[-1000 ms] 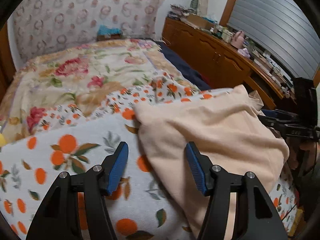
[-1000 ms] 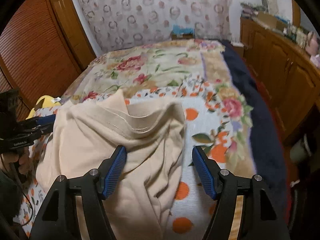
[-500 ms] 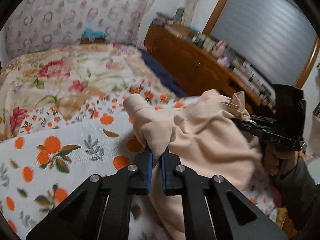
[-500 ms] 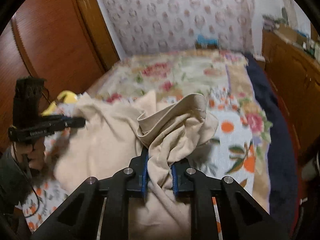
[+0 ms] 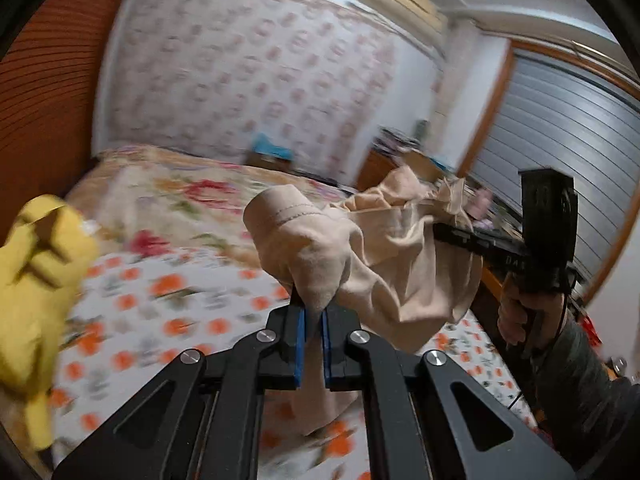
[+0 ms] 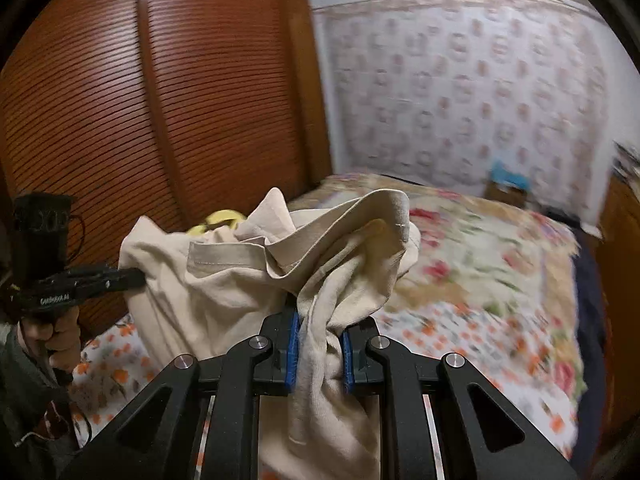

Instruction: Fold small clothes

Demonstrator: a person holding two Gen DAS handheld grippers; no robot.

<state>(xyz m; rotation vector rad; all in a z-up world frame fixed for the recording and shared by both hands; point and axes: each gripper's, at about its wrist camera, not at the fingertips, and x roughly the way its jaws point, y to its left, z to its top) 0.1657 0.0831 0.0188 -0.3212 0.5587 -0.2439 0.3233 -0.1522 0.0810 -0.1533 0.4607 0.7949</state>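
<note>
A beige garment (image 5: 372,256) hangs bunched in the air above the bed, held between both grippers. My left gripper (image 5: 312,316) is shut on one bunched end of it. My right gripper (image 6: 318,330) is shut on the other end of the garment (image 6: 224,280), with a strip of cloth hanging down between its fingers. Each gripper shows in the other's view: the right one (image 5: 460,236) at the garment's far side, the left one (image 6: 132,276) likewise.
Below lies the bed with an orange-print sheet (image 5: 168,312) and a floral blanket (image 6: 480,248) behind it. A yellow garment (image 5: 36,280) lies at the bed's left. A wooden louvred wardrobe (image 6: 120,100) stands left, a wooden dresser (image 5: 384,164) and window blind (image 5: 560,136) right.
Both grippers closed on the beige garment and lifted it up off the bed. The views have tilted upward and the scene is blurred with motion.
</note>
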